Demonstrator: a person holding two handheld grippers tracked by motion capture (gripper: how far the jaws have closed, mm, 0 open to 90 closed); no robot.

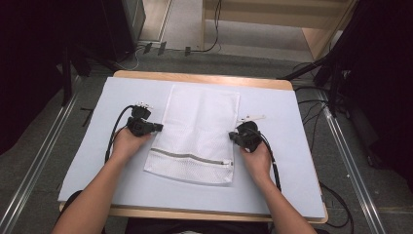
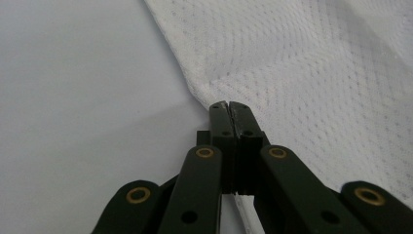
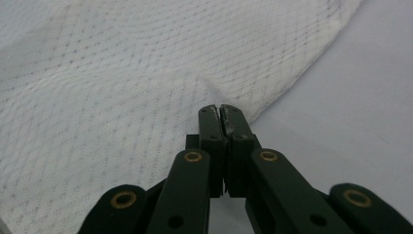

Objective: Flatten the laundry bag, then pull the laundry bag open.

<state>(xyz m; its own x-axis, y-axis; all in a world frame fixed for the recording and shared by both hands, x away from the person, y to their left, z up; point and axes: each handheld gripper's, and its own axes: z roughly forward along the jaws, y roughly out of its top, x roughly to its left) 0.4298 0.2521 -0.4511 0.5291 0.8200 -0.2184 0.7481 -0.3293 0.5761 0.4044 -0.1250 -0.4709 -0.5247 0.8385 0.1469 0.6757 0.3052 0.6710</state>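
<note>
Hands at either side of a white rectangular mesh laundry bag [image 1: 197,131] on the pale blue-grey table mat [image 1: 78,161], seen from the high view: your left gripper [image 1: 157,127] meets the bag's left edge and your right gripper [image 1: 233,136] its right edge, both about midway along; the bag lies flat near the mat's centre, its long axis running away from you with a slight tilt to the right, its grey zipper [image 1: 190,156] across the near end. Left gripper view: your jaws are closed together on the hem of the mesh bag [image 2: 311,73], the fabric puckering up to the tips [image 2: 228,108]; the mat [image 2: 83,97] lies bare to the side. Right gripper view: the jaws are likewise pinched shut on the bag's edge [image 3: 214,90], a small ridge of mesh rising at the tips [image 3: 220,111]. Both grips look secured, so the grasping seems done; the lift or fold itself appears still ahead.
</note>
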